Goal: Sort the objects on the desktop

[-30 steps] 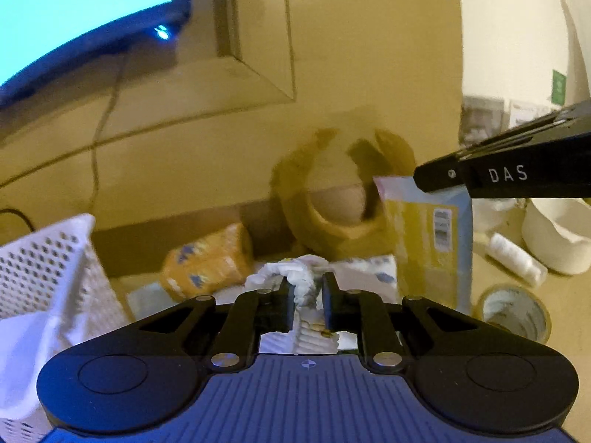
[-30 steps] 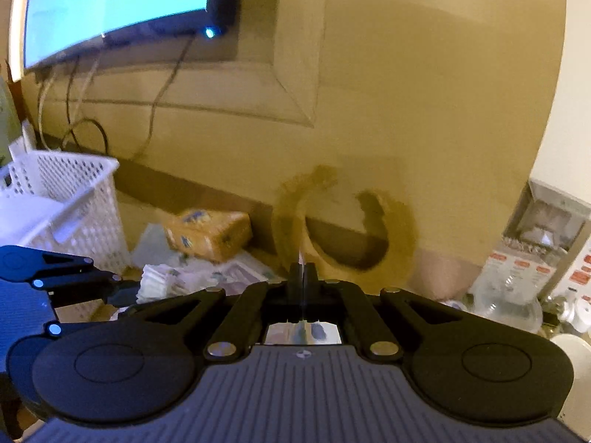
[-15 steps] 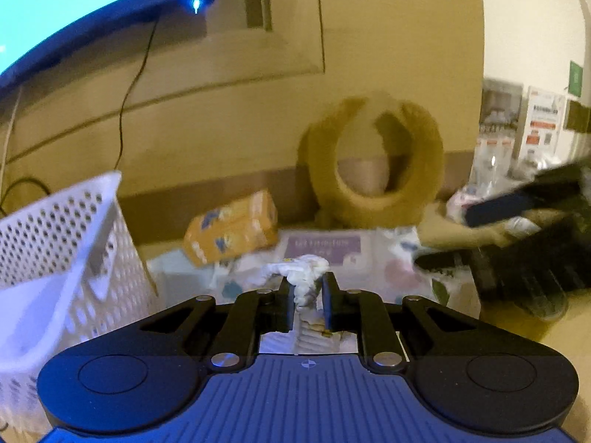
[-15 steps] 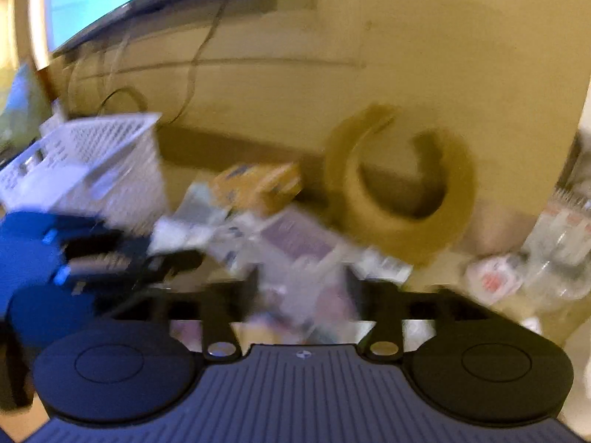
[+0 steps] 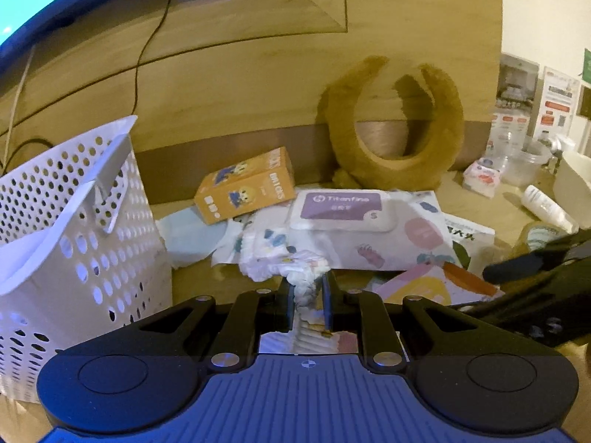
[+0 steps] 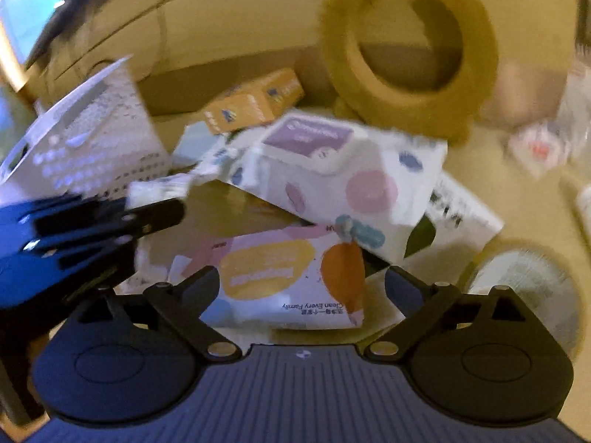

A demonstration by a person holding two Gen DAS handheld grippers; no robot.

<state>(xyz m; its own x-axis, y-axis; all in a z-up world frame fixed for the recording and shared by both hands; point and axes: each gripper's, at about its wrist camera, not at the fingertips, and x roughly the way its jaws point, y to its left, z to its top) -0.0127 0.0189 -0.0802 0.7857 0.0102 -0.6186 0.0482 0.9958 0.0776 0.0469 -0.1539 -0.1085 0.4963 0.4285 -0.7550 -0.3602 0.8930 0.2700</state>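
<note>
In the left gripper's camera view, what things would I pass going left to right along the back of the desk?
White perforated basket → orange box → purple-labelled wipes pack → brown ring-shaped cushion → clear plastic container → white bowl.

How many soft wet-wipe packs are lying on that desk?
2: a white pack with purple lid label before the brown ring cushion, and a pastel pack with an orange carrot nearer the camera. Others may be buried.

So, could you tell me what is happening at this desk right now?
A person is sorting desk clutter with two handheld grippers. The left gripper is shut on a crumpled white diaper beside the white basket. The right gripper, its jaws opening with nothing gripped, hangs over a colourful wipes pack.
</note>
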